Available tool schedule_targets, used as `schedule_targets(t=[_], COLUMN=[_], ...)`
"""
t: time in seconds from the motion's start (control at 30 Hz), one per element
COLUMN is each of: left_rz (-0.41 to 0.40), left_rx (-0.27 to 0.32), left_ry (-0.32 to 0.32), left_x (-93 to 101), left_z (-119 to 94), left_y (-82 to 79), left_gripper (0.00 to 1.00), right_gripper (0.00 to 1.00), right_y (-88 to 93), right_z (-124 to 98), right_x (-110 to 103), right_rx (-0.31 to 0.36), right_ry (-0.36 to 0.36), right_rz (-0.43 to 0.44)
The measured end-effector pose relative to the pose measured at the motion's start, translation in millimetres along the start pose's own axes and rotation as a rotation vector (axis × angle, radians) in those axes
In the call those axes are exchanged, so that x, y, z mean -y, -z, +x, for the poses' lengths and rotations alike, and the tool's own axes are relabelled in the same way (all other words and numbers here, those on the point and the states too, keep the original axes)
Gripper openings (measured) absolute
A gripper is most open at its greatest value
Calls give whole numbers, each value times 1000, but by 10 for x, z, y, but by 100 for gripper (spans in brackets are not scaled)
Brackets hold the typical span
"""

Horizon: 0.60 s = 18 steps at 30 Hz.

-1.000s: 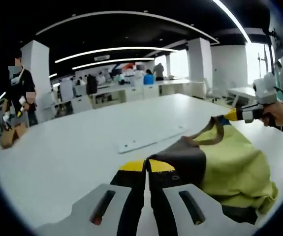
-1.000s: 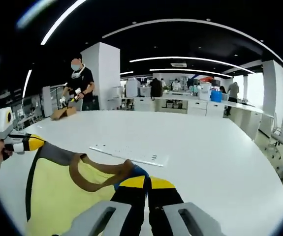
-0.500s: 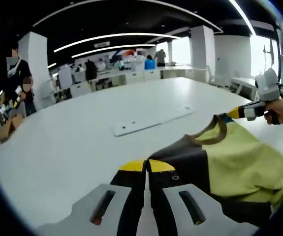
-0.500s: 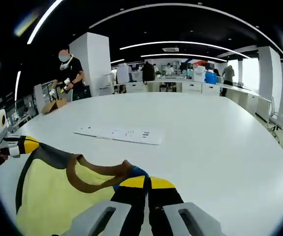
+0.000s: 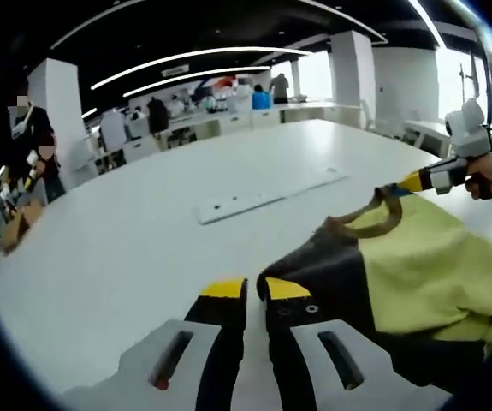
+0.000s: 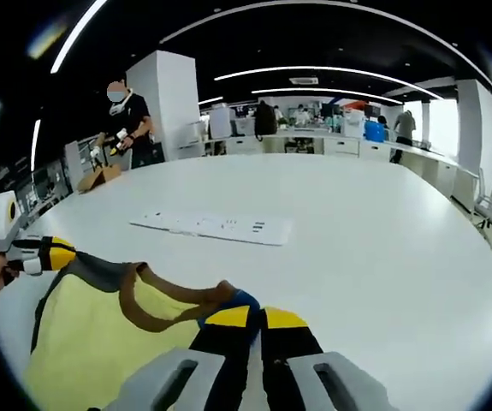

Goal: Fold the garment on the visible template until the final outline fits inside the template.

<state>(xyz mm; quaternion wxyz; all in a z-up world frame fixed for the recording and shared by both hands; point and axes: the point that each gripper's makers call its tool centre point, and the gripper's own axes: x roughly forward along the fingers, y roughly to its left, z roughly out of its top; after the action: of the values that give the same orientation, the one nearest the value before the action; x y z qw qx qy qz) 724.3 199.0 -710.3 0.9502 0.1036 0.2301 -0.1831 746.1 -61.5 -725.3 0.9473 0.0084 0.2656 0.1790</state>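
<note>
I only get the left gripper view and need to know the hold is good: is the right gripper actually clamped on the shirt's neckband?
Observer: Yes. In the right gripper view the right gripper has its jaws together, with the brown neckband pinched at their tips.
Operator: And how does my left gripper look from there?
Observer: The left gripper has its yellow tip against the dark shoulder edge of the garment; whether it grips, I cannot tell.

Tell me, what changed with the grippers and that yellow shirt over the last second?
The left gripper has let go: its jaws, shut on the dark shoulder of the yellow garment a second ago, now stand slightly apart beside the cloth. The right gripper stays shut on the collar edge. The white strip on the white table lies as before.
</note>
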Motion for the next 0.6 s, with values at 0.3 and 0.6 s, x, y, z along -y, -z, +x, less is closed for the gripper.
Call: schedule_targets(t=[0.3,0.6], left_rz=[-16,30], left_rx=[26,65], left_ry=[18,94], left_x=[44,238], left_z=[-234,-525], left_y=[-93,-130], left_gripper=[34,52], right_gripper=[35,47], right_y=[-39,93], right_z=[-274,-631], right_x=[-270,-571], right_rx=[-26,-53], right_ry=[-114,-216], right_rz=[-89,-45])
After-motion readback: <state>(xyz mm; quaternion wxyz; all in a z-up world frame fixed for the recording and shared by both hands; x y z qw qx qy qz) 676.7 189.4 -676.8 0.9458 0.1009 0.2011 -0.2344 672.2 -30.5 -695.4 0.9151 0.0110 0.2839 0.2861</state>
